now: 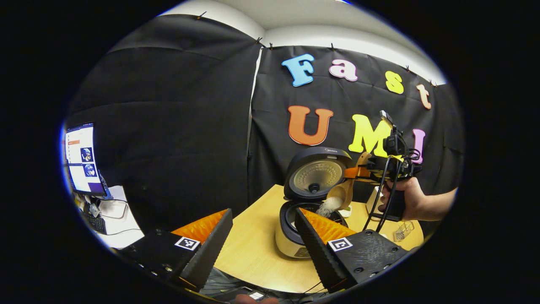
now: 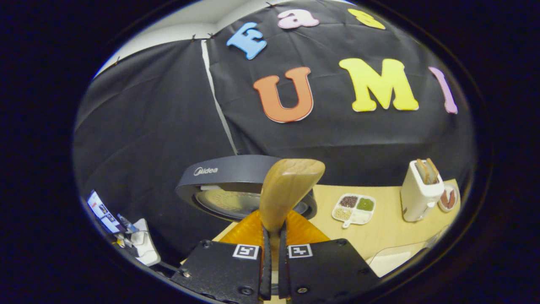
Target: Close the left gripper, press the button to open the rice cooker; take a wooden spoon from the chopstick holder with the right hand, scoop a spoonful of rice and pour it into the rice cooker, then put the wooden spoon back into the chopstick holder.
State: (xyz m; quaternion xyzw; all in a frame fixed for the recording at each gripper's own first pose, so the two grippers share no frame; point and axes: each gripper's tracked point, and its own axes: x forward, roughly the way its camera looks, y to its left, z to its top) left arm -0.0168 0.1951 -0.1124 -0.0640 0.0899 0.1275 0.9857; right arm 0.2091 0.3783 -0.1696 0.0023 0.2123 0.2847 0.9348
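The rice cooker stands open on the wooden table, its lid raised. Over the pot a wooden spoon is tipped downward, and white rice spills from it into the cooker. A hand holds my right gripper, which is shut on the spoon's handle. In the right gripper view the handle rises between the closed fingers of the right gripper, with the cooker lid just behind. My left gripper is open in front of the cooker, holding nothing.
A white divided tray of grains, a white toaster and a small plate sit on the table to the right. A wire rack lies near the table's right edge. A monitor stands at far left.
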